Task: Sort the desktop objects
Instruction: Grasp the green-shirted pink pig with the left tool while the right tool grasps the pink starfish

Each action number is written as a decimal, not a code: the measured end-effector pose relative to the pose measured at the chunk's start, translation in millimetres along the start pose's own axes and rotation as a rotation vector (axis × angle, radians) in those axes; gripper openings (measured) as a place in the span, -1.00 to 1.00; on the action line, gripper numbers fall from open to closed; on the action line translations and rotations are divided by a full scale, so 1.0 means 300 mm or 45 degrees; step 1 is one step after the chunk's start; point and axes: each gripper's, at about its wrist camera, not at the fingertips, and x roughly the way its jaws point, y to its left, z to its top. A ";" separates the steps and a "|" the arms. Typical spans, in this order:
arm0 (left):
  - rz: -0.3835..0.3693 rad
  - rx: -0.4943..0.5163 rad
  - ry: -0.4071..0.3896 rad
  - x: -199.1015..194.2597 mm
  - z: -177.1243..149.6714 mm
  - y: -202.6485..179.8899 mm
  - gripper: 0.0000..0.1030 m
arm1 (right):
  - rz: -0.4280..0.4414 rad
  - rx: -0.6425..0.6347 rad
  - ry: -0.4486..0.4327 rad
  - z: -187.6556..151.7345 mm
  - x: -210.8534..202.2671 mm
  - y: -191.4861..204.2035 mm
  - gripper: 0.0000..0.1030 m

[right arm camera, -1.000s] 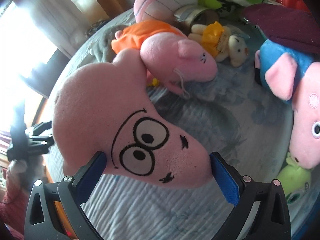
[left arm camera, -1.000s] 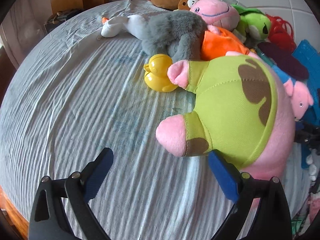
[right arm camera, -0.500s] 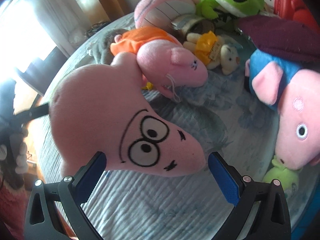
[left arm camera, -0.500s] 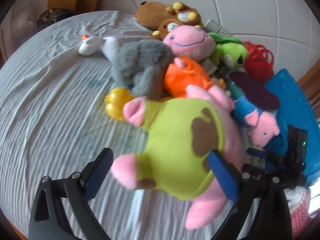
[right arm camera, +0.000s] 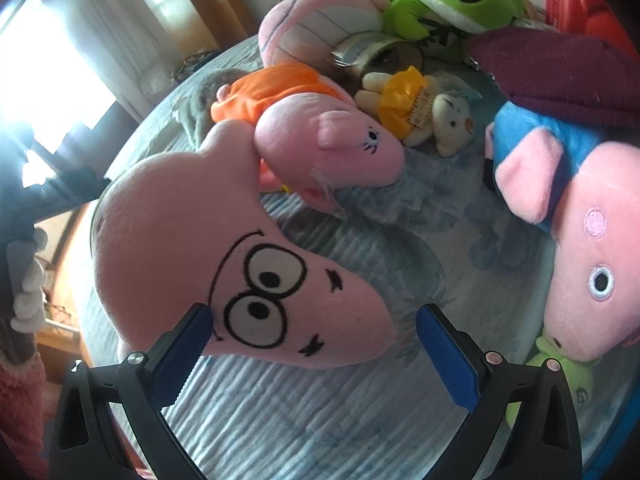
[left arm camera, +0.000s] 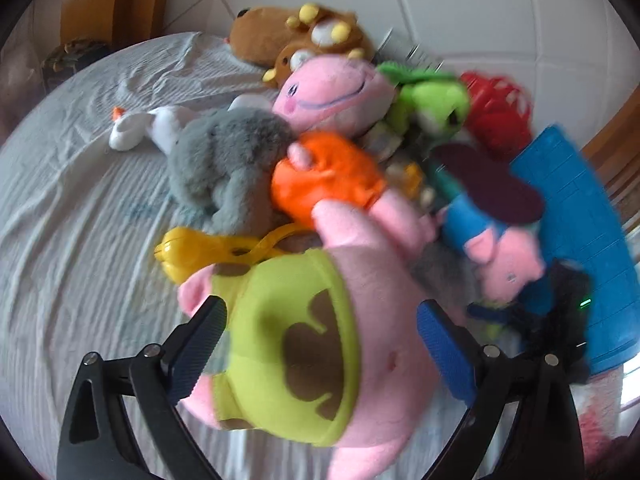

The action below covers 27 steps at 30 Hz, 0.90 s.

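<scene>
- Left gripper [left arm camera: 320, 344] spread wide around the pink starfish plush [left arm camera: 360, 320], not clamped on it.
- Right gripper [right arm camera: 312, 344] wide open too; plush's face at 11 o'clock between its fingers.

The pink star plush [right arm camera: 192, 240] lies between the wide-spread fingers [right arm camera: 448, 354] of the right gripper [right arm camera: 314, 350].
</scene>
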 end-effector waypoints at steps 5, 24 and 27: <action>-0.080 -0.089 0.057 0.104 -0.054 0.045 1.00 | 0.046 0.043 0.021 -0.010 0.032 -0.024 1.00; -0.121 -0.014 -0.107 0.074 -0.133 -0.063 0.88 | 0.075 0.058 -0.016 -0.057 0.068 0.004 0.66; -0.106 0.113 -0.162 0.026 -0.165 -0.123 0.87 | 0.006 0.038 -0.039 -0.092 0.036 0.030 0.55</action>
